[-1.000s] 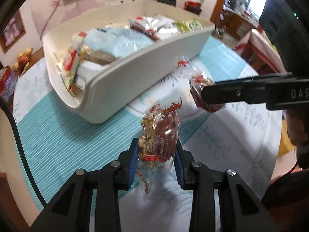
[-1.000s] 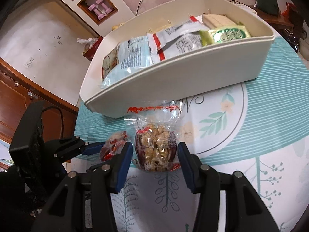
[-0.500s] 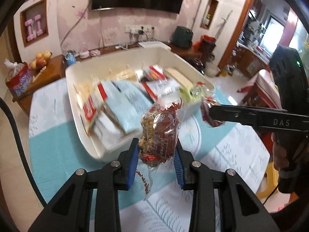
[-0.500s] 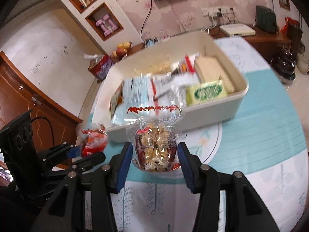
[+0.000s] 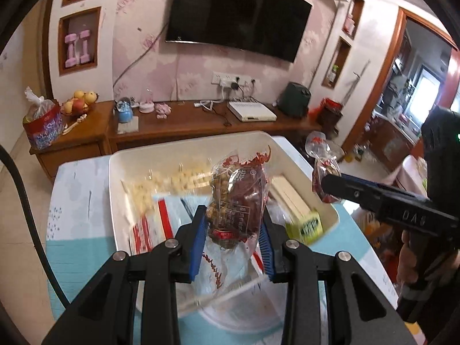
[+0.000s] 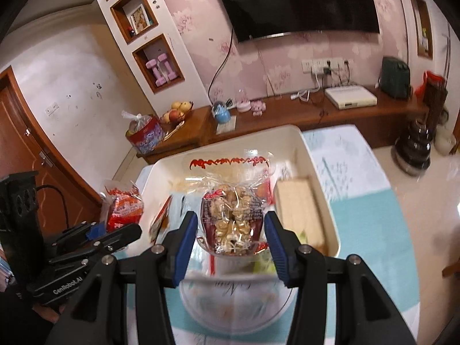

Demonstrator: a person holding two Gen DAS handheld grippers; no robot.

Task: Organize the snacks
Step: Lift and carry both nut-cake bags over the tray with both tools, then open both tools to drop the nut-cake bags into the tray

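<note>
My left gripper (image 5: 233,224) is shut on a clear-wrapped nut snack pack (image 5: 235,201) with a dark red label, held up over the near end of the cream bin (image 5: 115,172). In the right wrist view my right gripper (image 6: 231,230) is shut on a similar nut pack (image 6: 233,221), also above the bin (image 6: 316,172). Each gripper shows in the other's view: the right gripper (image 5: 330,181) with its pack (image 5: 326,175) at the bin's right rim, the left gripper (image 6: 115,230) with its red-labelled pack (image 6: 123,207) just left of the bin.
The bin holds several snacks, among them a yellow-green pack (image 5: 304,227) and a beige wafer block (image 6: 296,207). It stands on a table with a teal and white cloth (image 5: 72,247). Behind is a wooden sideboard (image 5: 187,123) with fruit and a white box, under a wall TV (image 5: 238,14).
Both grippers have risen with their packs from just above the tablecloth in front of the bin to over the bin. The views now look across the bin toward the wall.
</note>
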